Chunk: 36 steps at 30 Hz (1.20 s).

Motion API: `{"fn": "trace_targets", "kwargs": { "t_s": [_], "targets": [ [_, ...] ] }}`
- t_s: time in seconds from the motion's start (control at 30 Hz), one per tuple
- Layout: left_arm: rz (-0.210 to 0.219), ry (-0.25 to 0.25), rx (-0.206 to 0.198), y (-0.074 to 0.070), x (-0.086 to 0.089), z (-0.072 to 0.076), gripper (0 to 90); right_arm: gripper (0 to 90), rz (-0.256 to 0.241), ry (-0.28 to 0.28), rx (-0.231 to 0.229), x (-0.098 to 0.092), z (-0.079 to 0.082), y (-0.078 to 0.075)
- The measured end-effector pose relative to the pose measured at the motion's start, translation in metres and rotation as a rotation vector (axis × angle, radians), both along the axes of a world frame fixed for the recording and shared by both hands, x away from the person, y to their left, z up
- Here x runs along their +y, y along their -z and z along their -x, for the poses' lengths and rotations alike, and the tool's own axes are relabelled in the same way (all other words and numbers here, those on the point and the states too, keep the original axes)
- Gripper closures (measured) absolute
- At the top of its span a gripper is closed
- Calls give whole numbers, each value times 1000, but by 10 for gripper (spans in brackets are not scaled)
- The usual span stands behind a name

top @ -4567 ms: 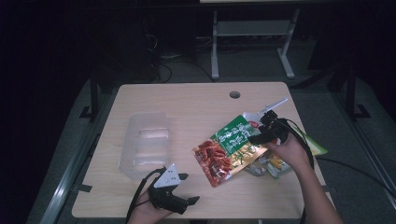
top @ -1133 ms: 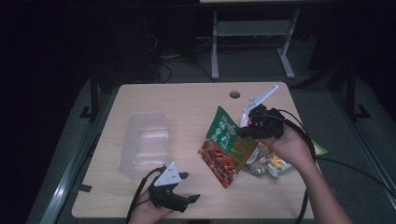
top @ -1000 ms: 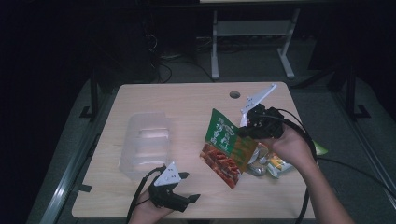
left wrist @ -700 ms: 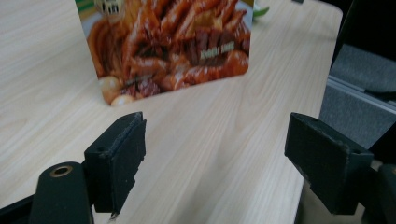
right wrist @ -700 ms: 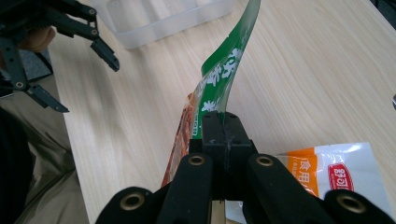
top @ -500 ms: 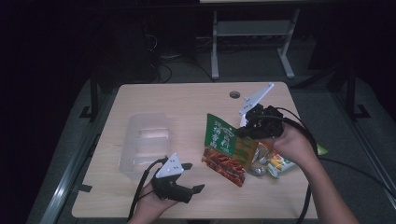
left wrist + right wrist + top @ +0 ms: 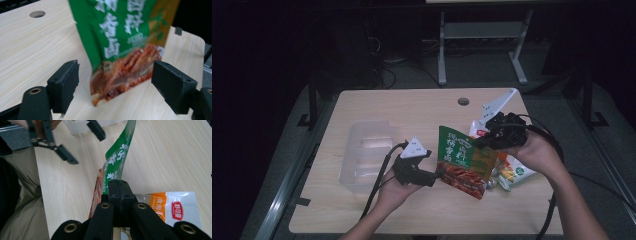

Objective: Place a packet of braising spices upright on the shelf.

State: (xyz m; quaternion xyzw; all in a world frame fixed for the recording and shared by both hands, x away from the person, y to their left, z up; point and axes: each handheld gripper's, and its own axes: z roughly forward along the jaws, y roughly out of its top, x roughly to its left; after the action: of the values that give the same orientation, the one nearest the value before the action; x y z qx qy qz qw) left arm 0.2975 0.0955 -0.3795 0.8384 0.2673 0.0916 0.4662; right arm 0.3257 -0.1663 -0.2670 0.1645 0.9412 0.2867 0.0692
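Observation:
A green snack bag (image 7: 460, 161) printed with red food hangs upright over the table, its lower corner near the wood. My right gripper (image 7: 483, 142) is shut on the bag's upper right edge; in the right gripper view the jaws (image 7: 119, 185) pinch the green bag (image 7: 117, 162) edge-on. My left gripper (image 7: 438, 175) points right at the bag's lower left side. In the left gripper view its jaws stand wide open (image 7: 116, 86), with the bag's lower corner (image 7: 120, 50) between them and no pad touching it. The left gripper (image 7: 72, 142) appears open in the right gripper view too.
A clear plastic container (image 7: 366, 156) sits on the left part of the wooden table (image 7: 412, 107). Other snack packets (image 7: 513, 172) lie under the right hand, among them a white and orange one (image 7: 172, 207). A cable hole (image 7: 463, 101) is near the far edge.
The left gripper has risen from the front edge and moved right, up to the bag's lower corner. The right gripper has carried the bag a little left and lower, hanging more upright.

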Motion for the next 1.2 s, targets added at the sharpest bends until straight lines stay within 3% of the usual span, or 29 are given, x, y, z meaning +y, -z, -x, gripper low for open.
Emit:
{"fn": "trace_targets", "kwargs": {
  "t_s": [0.07, 0.2, 0.37, 0.47, 0.53, 0.6, 0.73, 0.83, 0.93, 1.2],
  "targets": [
    [-17, 7, 19, -1, -6, -9, 235, 900, -3, -7, -3, -2, 0, 1],
    [-13, 38, 48, -1, -13, -23, 293, 900, -7, -20, -9, -3, -1, 2],
    [4, 68, 136, 2, -19, -37, 306, 900, -9, -35, -6, -2, -2, 3],
    [5, 84, 155, 4, -20, -43, 380, 900, -10, -36, -7, -2, -2, 3],
    [18, 95, 175, 4, -20, -45, 512, 900, -9, -32, -7, -2, -3, 3],
    [6, 88, 162, 4, -20, -44, 530, 900, -8, -28, -7, -2, -3, 3],
    [-7, 94, 145, 2, -16, -44, 687, 900, -14, -19, -10, -3, -6, 5],
    [-18, 110, 128, 1, -14, -43, 741, 900, -14, -13, -9, -4, -6, 5],
    [-10, 116, 139, 1, -13, -41, 802, 900, -11, -5, -13, -4, -7, 5],
    [-32, 125, 94, -3, -12, -35, 856, 898, -31, 18, -9, -8, -9, 6]
  ]
}}
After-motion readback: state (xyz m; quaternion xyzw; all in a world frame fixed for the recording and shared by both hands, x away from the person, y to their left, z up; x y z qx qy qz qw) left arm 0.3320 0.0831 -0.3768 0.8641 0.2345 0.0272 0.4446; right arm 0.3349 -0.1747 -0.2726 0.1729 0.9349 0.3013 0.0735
